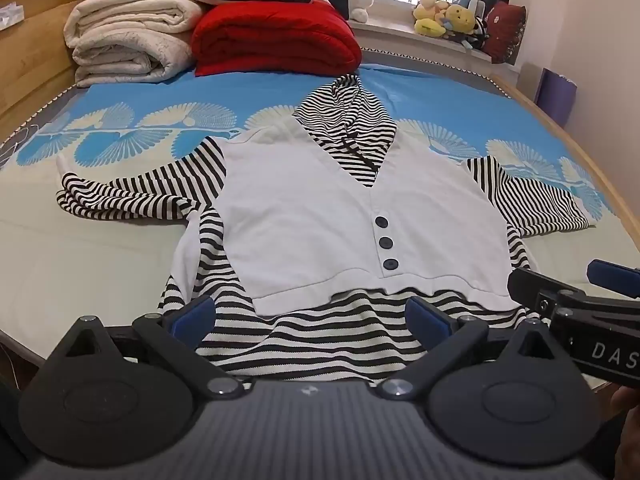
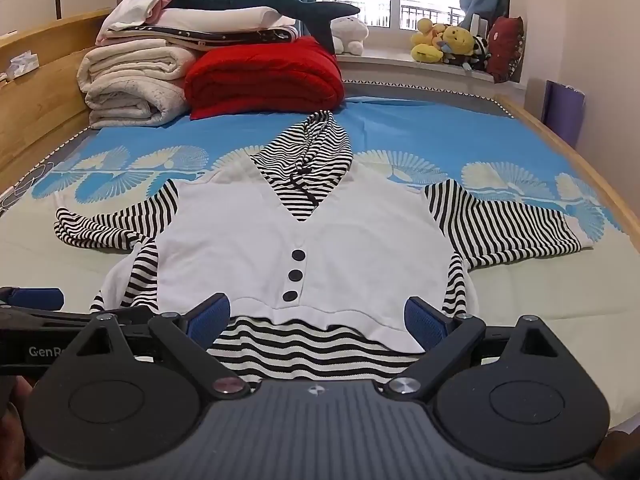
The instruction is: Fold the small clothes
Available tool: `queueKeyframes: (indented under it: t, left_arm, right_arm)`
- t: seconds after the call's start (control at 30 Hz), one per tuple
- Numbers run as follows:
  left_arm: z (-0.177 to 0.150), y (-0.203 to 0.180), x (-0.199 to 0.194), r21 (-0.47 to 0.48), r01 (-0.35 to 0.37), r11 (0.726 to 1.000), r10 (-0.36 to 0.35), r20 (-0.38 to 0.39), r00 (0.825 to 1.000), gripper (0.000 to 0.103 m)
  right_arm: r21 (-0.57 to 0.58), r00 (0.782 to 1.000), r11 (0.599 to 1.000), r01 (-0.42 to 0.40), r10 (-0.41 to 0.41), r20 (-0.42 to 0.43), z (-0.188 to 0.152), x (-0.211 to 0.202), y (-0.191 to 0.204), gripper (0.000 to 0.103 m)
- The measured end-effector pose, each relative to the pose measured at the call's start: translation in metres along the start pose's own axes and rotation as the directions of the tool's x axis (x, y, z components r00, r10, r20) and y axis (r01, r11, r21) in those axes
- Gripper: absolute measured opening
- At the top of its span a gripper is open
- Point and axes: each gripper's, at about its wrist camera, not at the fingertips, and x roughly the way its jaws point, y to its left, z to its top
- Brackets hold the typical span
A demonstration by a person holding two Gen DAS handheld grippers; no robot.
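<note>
A small hooded top (image 1: 304,216) lies spread face up on the bed, with a white vest front, three dark buttons, and black-and-white striped sleeves, hood and hem. It also shows in the right wrist view (image 2: 328,256). My left gripper (image 1: 311,316) is open, its blue pads either side of the striped hem near the bed's front edge. My right gripper (image 2: 318,318) is open over the hem, to the right of the left one. The right gripper's fingers (image 1: 532,284) show at the right edge of the left view.
Folded cream blankets (image 1: 124,40) and a red quilt (image 1: 276,38) are stacked at the bed's far left. Plush toys (image 1: 444,20) sit on the window sill. A wooden bed frame (image 1: 32,48) runs along the left and right sides. The blue patterned sheet (image 1: 440,96) lies beyond the top.
</note>
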Motion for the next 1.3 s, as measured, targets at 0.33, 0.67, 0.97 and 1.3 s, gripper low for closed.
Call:
queueKeyframes:
  t: [0.33, 0.67, 0.97, 1.3]
  left_arm:
    - [0.001, -0.0006, 0.0001, 0.001, -0.002, 1.0, 0.002, -0.001, 1.0, 0.102]
    - [0.0014, -0.0005, 0.0001, 0.001, -0.002, 1.0, 0.002, -0.002, 1.0, 0.102]
    - [0.0018, -0.0007, 0.0003, 0.001, -0.002, 1.0, 0.002, -0.002, 1.0, 0.101]
    - [0.0019, -0.0005, 0.0002, 0.001, -0.001, 1.0, 0.001, -0.002, 1.0, 0.102]
  right_arm:
    - [-0.002, 1.0, 1.0, -0.001, 0.001, 0.003, 0.004, -0.0016, 0.0023, 0.094]
    - [-0.003, 1.0, 1.0, 0.0, 0.0, 0.005, 0.0022, -0.0015, 0.0008, 0.094]
    - [-0.004, 1.0, 1.0, 0.0, 0.0, 0.006, 0.0023, -0.0018, 0.0013, 0.094]
    - [-0.006, 1.0, 1.0, -0.001, 0.001, 0.008, 0.0024, -0.0022, 0.0007, 0.094]
